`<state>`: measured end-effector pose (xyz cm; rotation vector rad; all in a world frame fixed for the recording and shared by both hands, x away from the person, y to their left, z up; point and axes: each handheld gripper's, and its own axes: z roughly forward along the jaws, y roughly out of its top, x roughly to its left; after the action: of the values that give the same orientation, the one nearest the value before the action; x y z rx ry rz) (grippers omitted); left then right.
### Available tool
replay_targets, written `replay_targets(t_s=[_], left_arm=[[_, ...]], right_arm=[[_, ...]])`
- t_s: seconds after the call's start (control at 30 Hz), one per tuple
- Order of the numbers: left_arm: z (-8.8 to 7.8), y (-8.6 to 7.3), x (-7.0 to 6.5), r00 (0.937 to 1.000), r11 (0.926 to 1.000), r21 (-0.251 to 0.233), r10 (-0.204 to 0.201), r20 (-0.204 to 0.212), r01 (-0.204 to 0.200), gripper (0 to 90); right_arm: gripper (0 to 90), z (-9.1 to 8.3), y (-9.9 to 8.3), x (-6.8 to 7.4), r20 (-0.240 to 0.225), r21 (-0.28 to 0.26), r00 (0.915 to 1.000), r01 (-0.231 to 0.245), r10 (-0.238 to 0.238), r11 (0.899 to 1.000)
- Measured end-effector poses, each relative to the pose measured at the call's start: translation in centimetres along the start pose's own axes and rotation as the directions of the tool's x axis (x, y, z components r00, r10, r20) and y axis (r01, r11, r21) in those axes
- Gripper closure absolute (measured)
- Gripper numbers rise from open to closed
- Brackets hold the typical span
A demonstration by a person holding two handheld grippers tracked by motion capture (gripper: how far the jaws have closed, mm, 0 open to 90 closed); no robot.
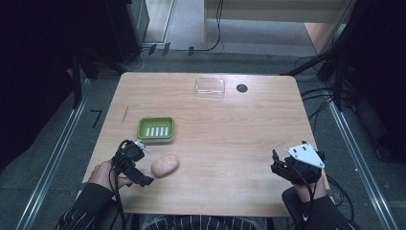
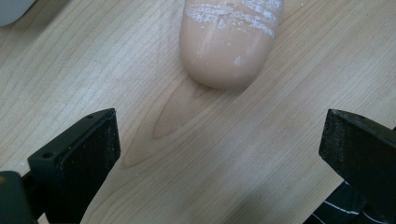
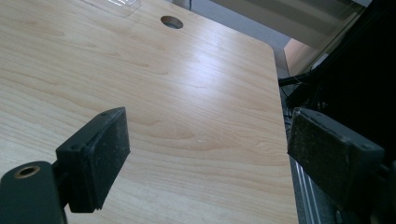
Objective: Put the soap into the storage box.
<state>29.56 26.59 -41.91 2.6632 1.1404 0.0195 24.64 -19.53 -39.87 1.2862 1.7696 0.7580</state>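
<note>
Soap: a peach-coloured soap bar (image 1: 165, 166) lay flat on the wooden table (image 1: 230, 134), just ahead of the left claw's tips and not touching them.
Left claw: the left gripper (image 1: 139, 165) had its jaws spread wide, nothing between them, the bar lying ahead of the gap.
Green dish: a green soap dish (image 1: 156, 129) sat beyond the left claw, near the bar.
Clear lid: a clear plastic lid (image 1: 209, 88) lay far ahead, well apart.
Right claw: the right gripper (image 1: 276, 164) stood wide apart over bare wood, empty.
</note>
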Motion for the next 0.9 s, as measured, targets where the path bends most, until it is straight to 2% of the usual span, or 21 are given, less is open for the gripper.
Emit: replay_targets(t_s=[0.37, 0.57, 0.6, 0.7, 0.8, 0.9], left_arm=[[0.05, 0.10, -0.16, 1.0000, 1.0000, 0.006, 0.007, 0.003, -0.007, 0.0], [-0.09, -0.06, -0.18, 1.0000, 1.0000, 0.001, 0.009, 0.002, -0.009, 0.0], [0.02, 0.04, -0.15, 0.9997, 0.9999, -0.002, 0.013, 0.020, -0.013, 0.0], [0.06, 0.06, 0.03, 0.9994, 0.9999, -0.005, 0.015, 0.032, -0.015, 0.0], [0.13, 0.07, 0.21, 0.9989, 0.9998, -0.008, 0.018, 0.043, -0.018, 0.0], [0.09, 0.36, 0.26, 0.9981, 0.9994, -0.016, 0.031, 0.053, -0.031, 0.0]], right_arm=[[13.8, 0.27, 0.02, -0.10, -0.009, -0.004, 0.9999, -0.006, 0.006, 1.000], [13.8, 0.53, 0.28, 0.30, -0.012, 0.003, 0.9999, 0.009, -0.009, 1.000], [13.8, 0.46, 0.31, 0.24, -0.013, 0.000, 0.9999, 0.003, -0.003, 1.000], [13.8, 0.41, 0.39, 0.42, -0.011, 0.004, 0.9997, 0.020, -0.020, 1.000], [13.8, 0.46, 0.51, 0.54, -0.008, 0.006, 0.9999, 0.013, -0.012, 1.000], [13.8, 0.58, 0.52, 0.63, -0.007, 0.017, 0.9997, 0.025, -0.025, 1.000]])
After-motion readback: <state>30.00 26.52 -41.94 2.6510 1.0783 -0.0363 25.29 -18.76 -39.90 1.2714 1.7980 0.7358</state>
